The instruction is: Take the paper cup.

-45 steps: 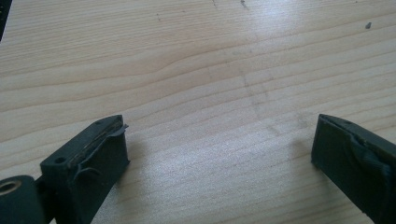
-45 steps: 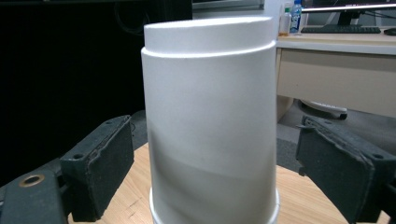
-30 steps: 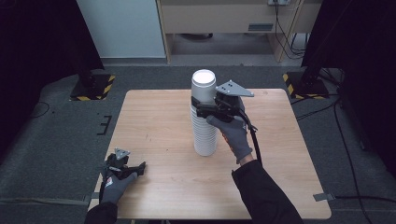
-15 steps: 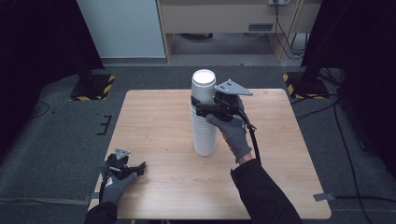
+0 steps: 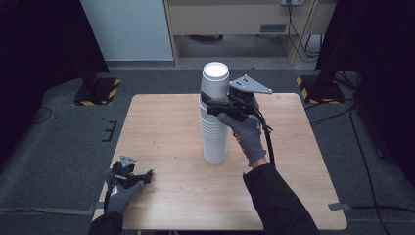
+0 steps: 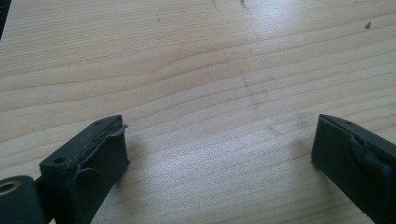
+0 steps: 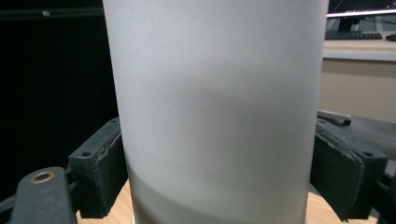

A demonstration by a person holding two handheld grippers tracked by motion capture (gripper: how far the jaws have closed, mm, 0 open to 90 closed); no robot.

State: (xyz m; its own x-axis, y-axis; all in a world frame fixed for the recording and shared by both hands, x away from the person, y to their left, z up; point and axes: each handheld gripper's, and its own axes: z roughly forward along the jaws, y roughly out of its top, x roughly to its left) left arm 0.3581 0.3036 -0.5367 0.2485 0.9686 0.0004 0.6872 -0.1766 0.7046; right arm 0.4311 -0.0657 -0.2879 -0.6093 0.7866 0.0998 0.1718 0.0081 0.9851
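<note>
A tall stack of white paper cups (image 5: 215,142) stands upright near the middle of the wooden table (image 5: 161,122). My right gripper (image 5: 210,105) is shut on the top cup (image 5: 214,83), one jaw on either side, just above the rest of the stack. In the right gripper view the top cup (image 7: 219,107) is held between the pads (image 7: 105,172) of my right gripper (image 7: 219,172). My left gripper (image 5: 144,176) lies low at the table's front left corner. It stands open over bare wood (image 6: 210,70), nothing inside my left gripper (image 6: 219,158).
The table's edges drop to grey floor on all sides. Black-and-yellow stand bases (image 5: 95,93) sit on the floor beyond the far corners. A pale cabinet (image 5: 127,29) and a desk stand further back.
My right gripper has risen a little with the top cup in the last half second. The left gripper has stayed put.
</note>
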